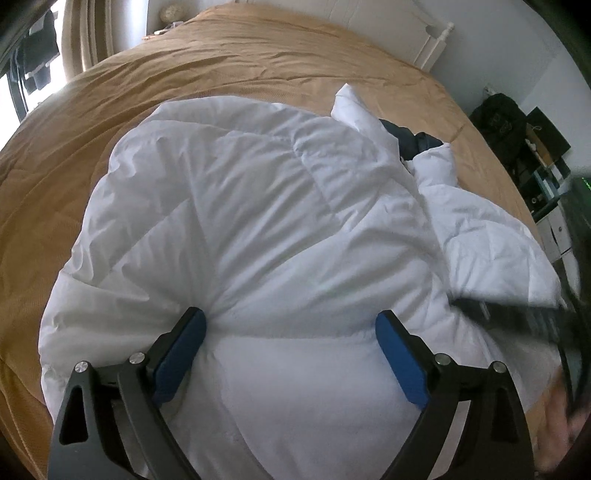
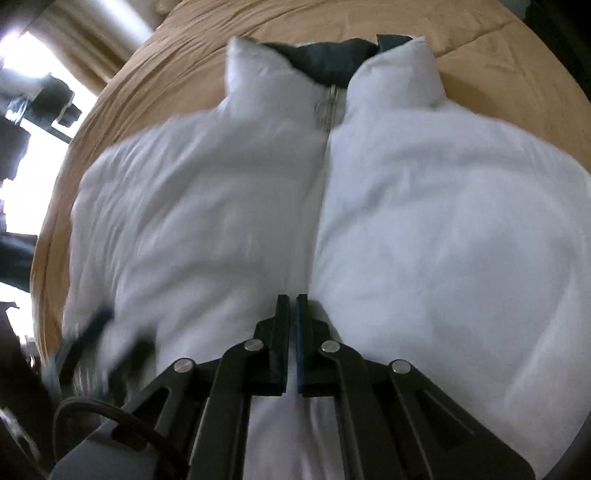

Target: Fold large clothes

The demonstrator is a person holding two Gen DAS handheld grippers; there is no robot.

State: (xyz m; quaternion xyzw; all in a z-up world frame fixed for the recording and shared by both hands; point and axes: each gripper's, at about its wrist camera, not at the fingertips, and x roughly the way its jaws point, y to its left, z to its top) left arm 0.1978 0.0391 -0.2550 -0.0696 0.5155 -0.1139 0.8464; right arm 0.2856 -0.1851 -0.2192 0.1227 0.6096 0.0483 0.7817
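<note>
Left tool spread wide w/ puffy white quilted jacket bulging between pads; right tool pressed together at zip. Smooth hem first.

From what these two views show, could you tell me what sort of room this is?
Most likely a bedroom: a wide bed with a tan cover, a white headboard and window curtains.

A home bedroom: tan-covered bed, curtains.
</note>
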